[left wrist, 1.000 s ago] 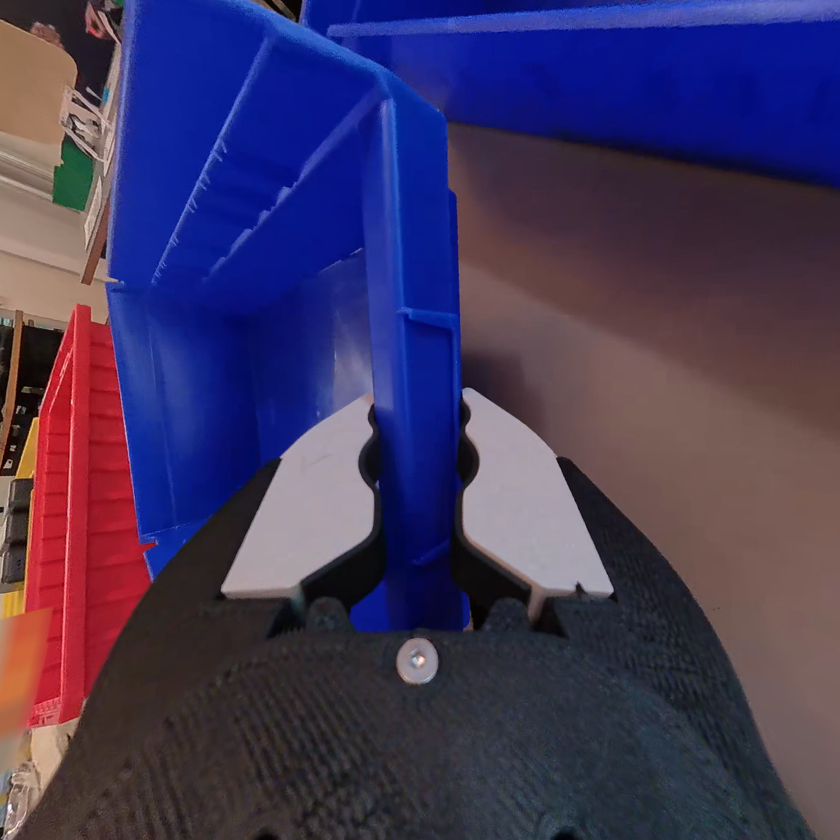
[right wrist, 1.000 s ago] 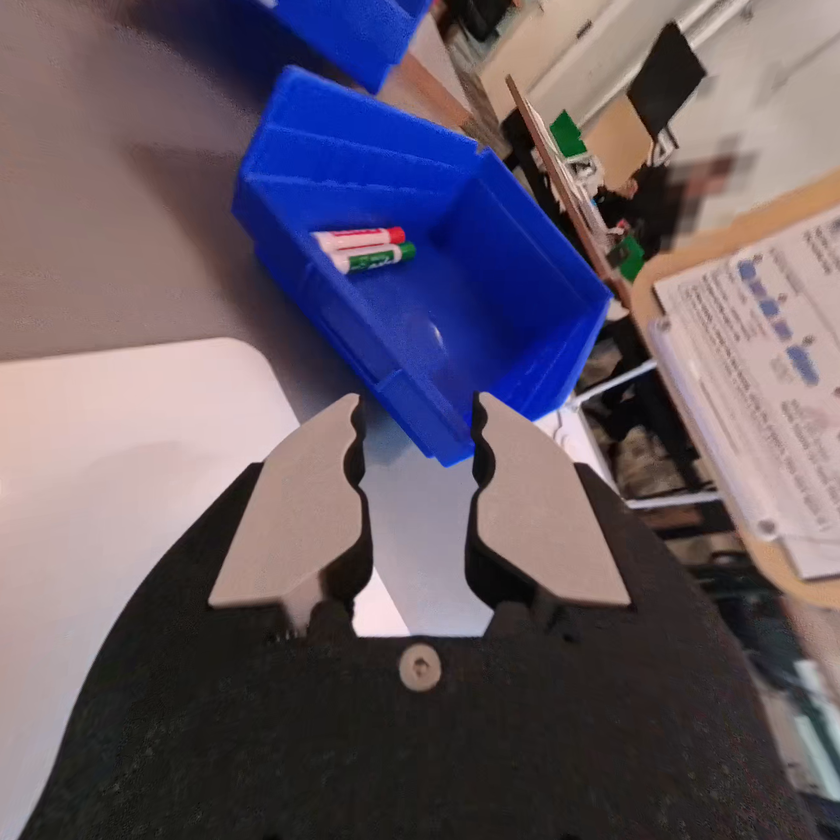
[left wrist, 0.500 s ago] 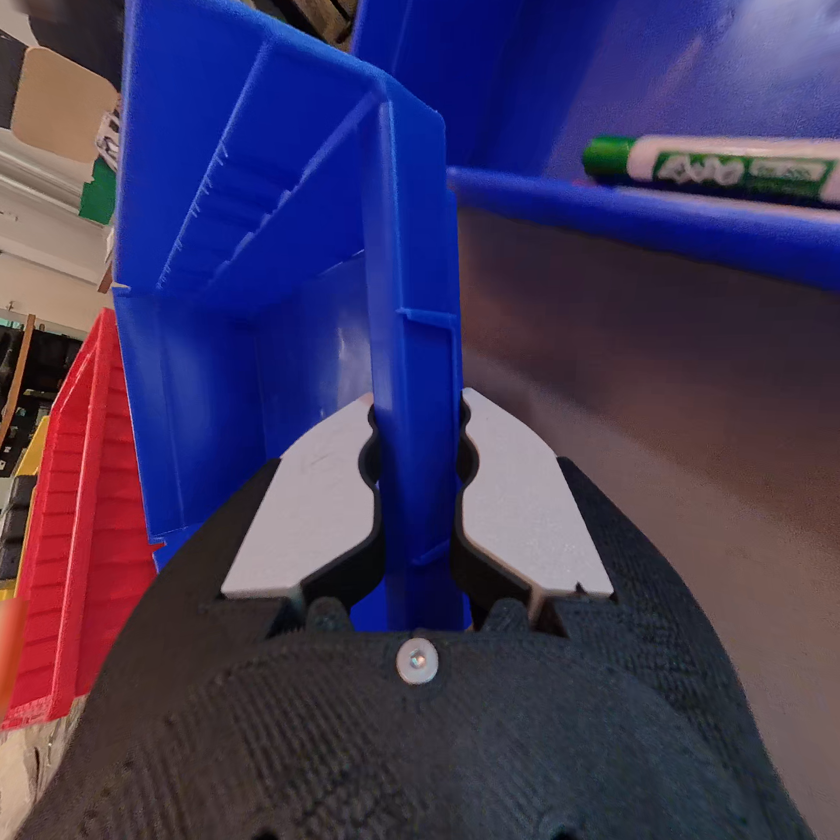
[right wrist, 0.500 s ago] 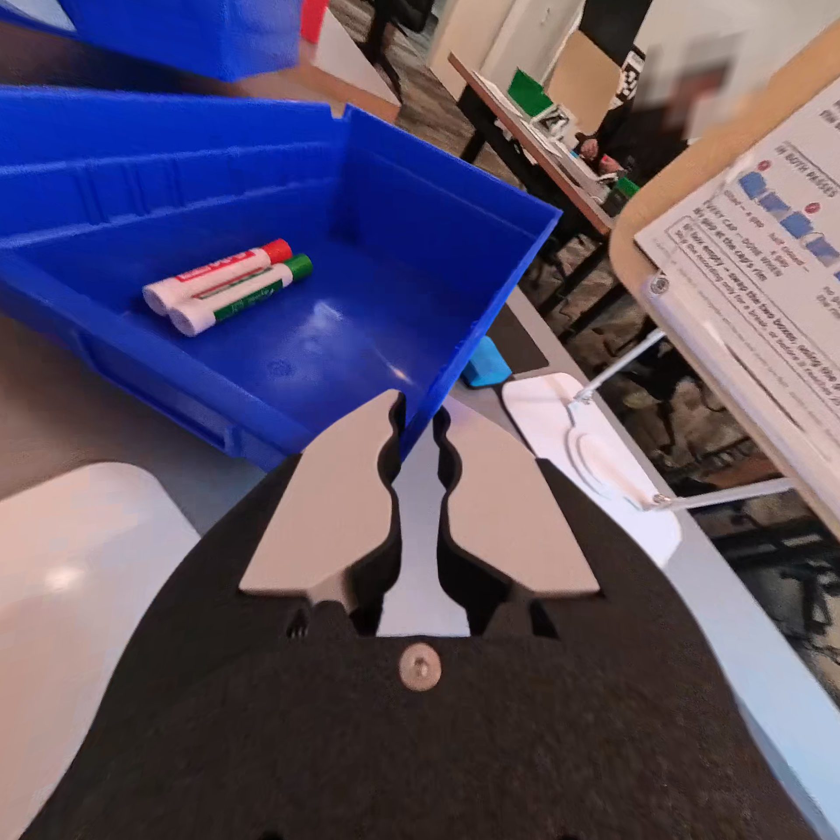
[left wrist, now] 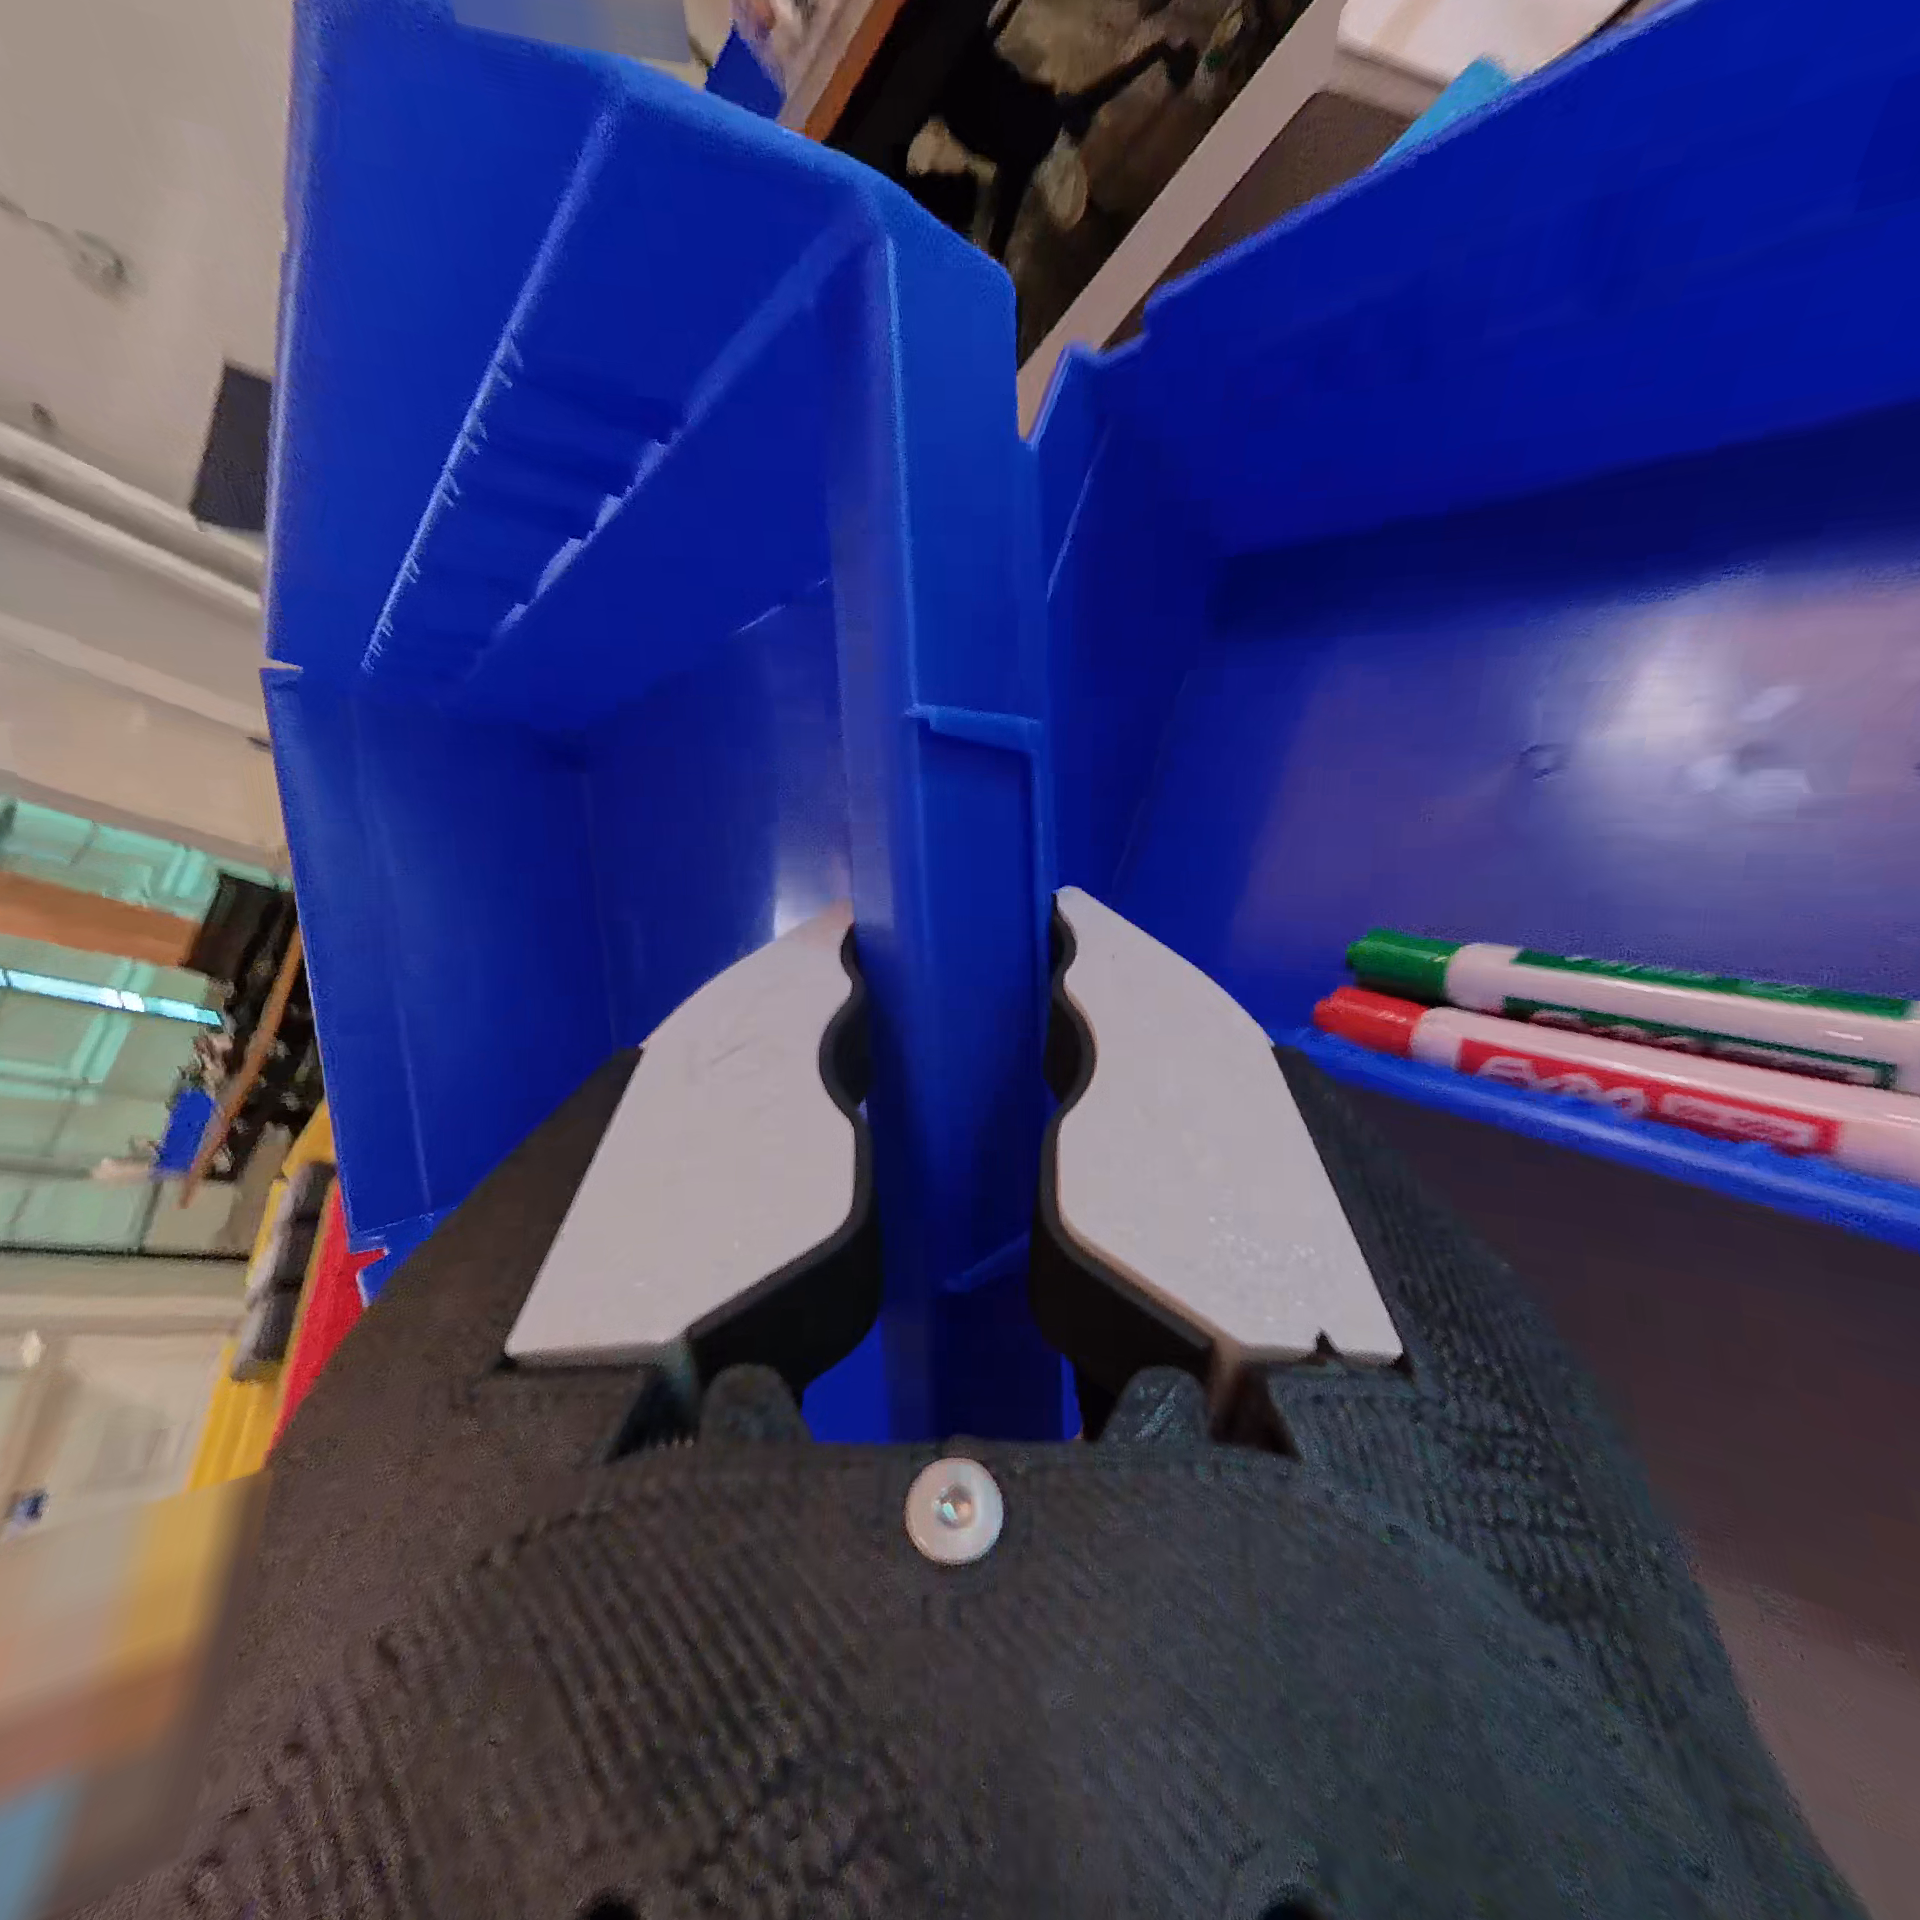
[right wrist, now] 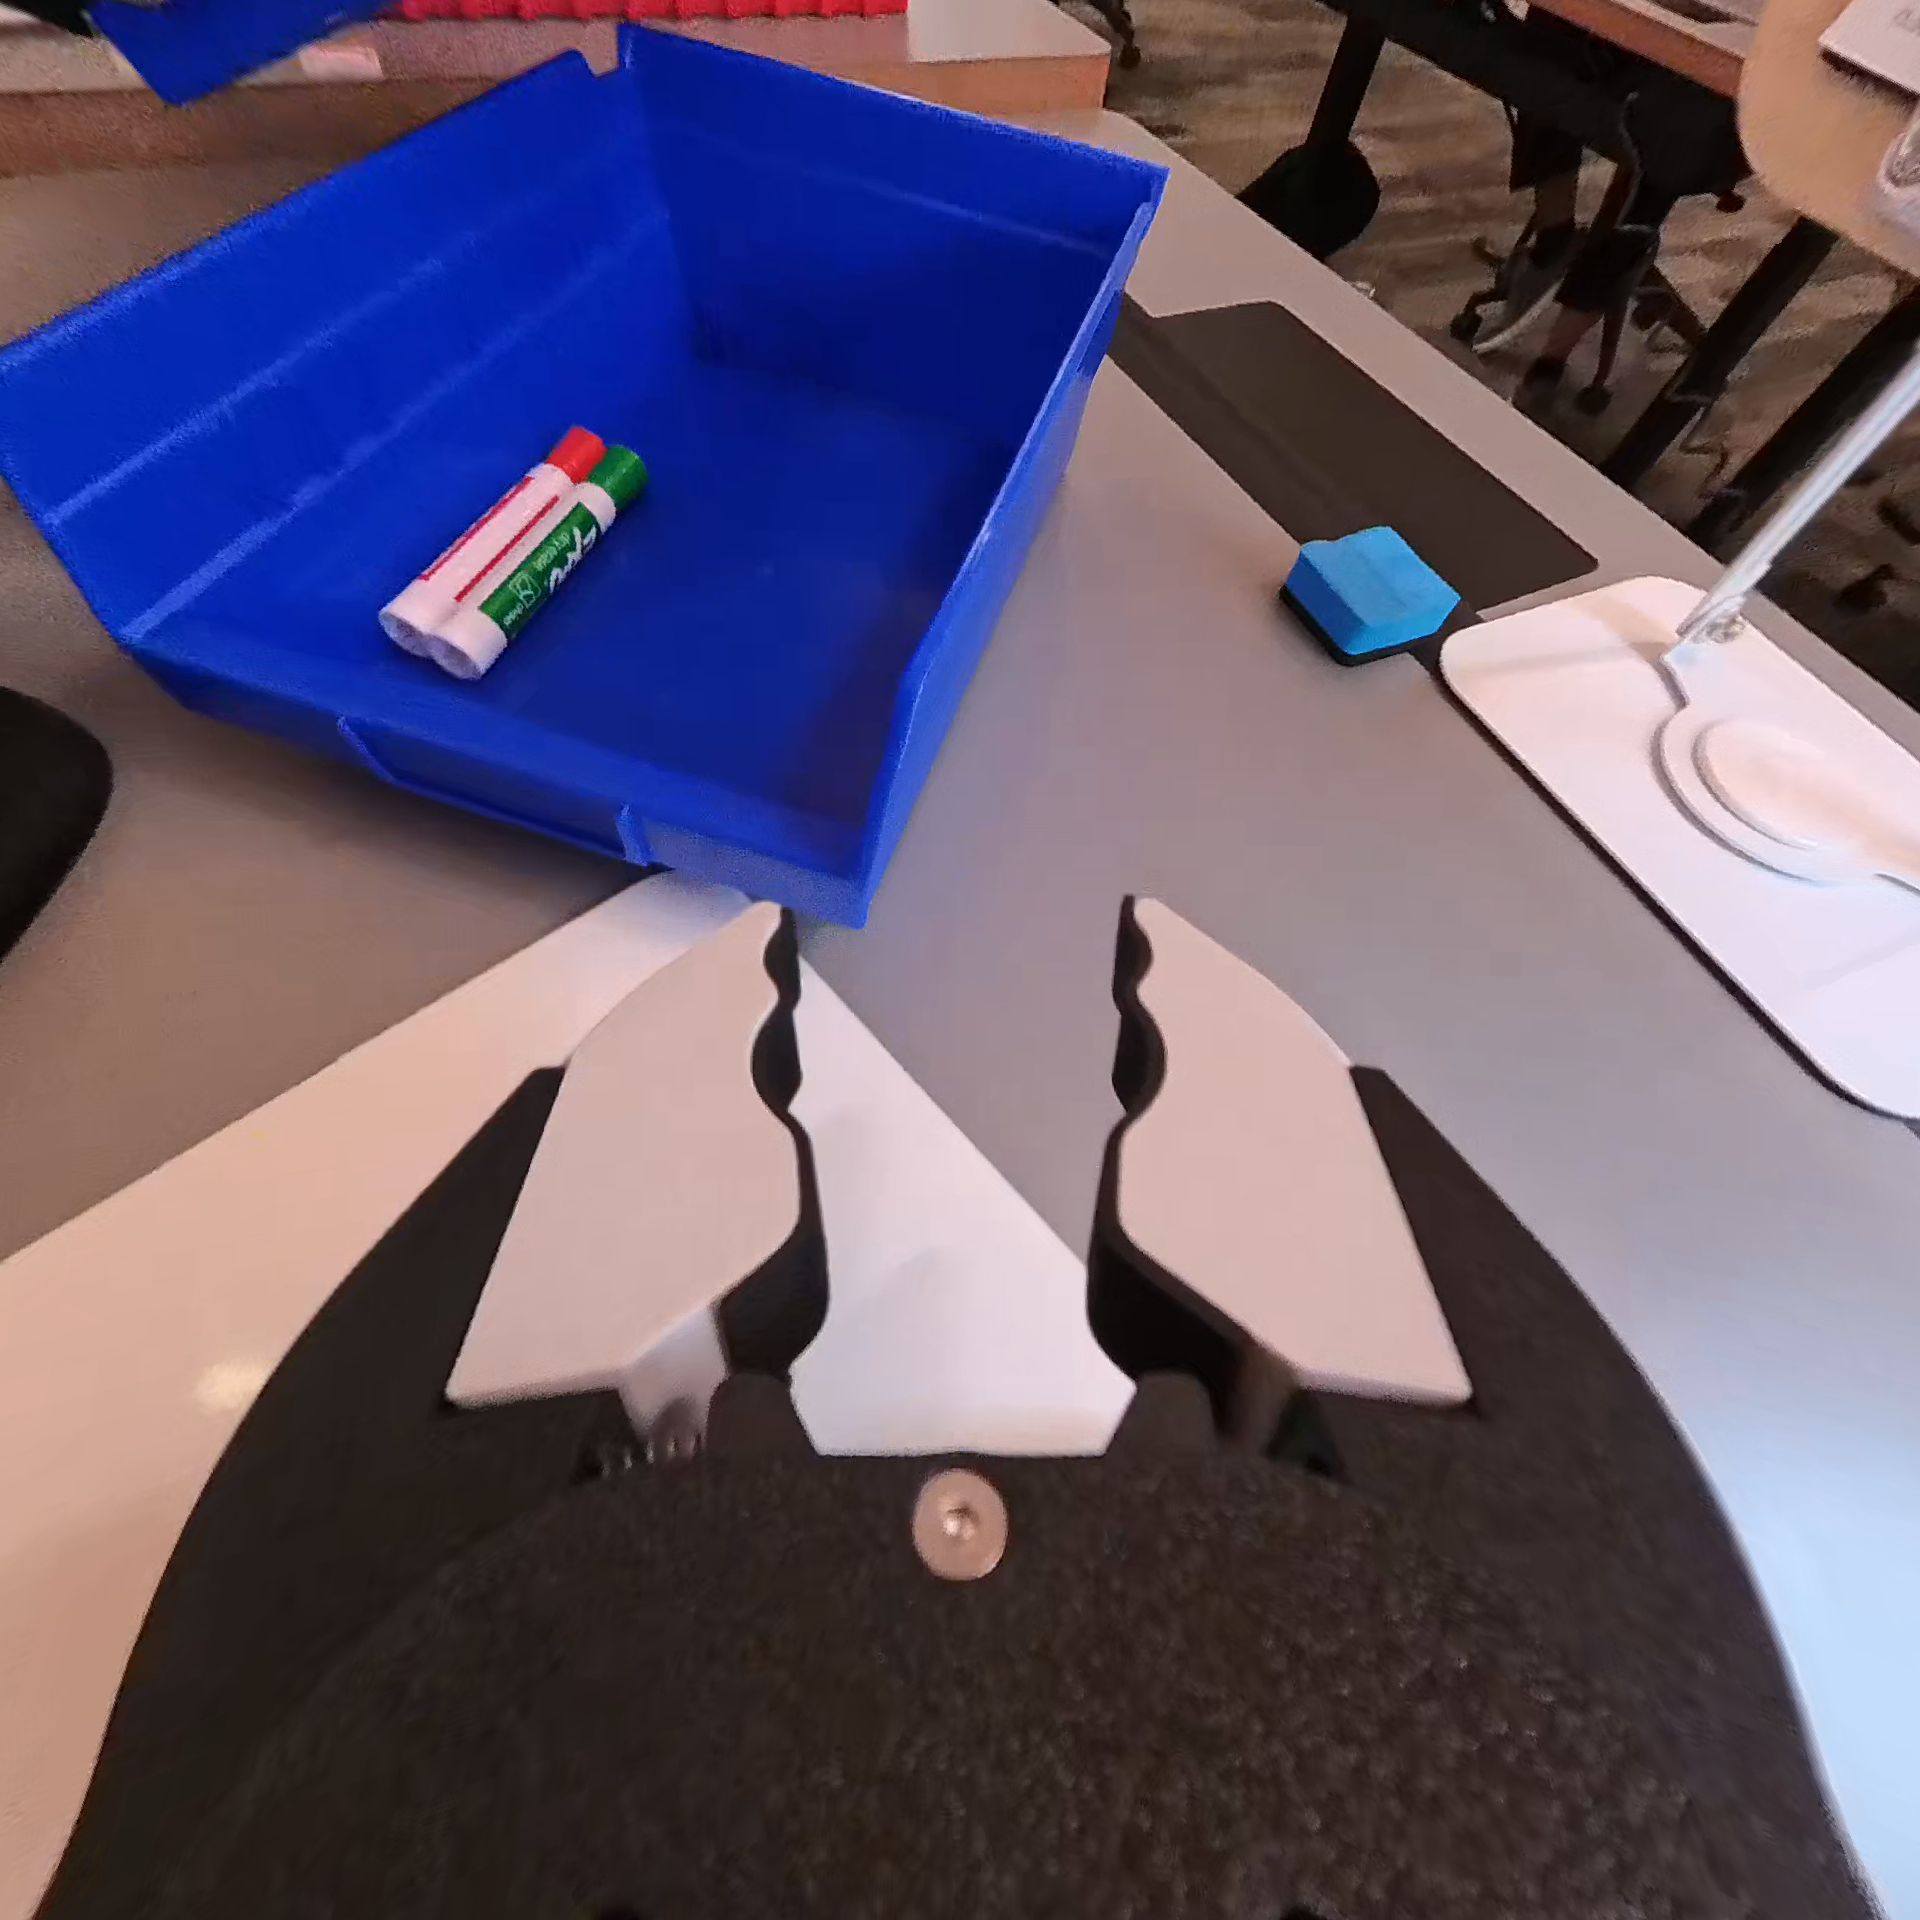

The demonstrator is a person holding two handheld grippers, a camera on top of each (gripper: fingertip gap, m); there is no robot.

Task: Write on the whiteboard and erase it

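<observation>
Whiteboard lies just below the marker bin; your right gripper gapes bare over it, your left gripper clamps another blue bin's wall.

An office or classroom: long desks, wheeled chair bases on carpet.

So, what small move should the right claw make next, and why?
Probably reach forward and left into the blue bin toward the two markers: the right claw is open and empty above the whiteboard, while the left claw grips another bin's wall.
</observation>
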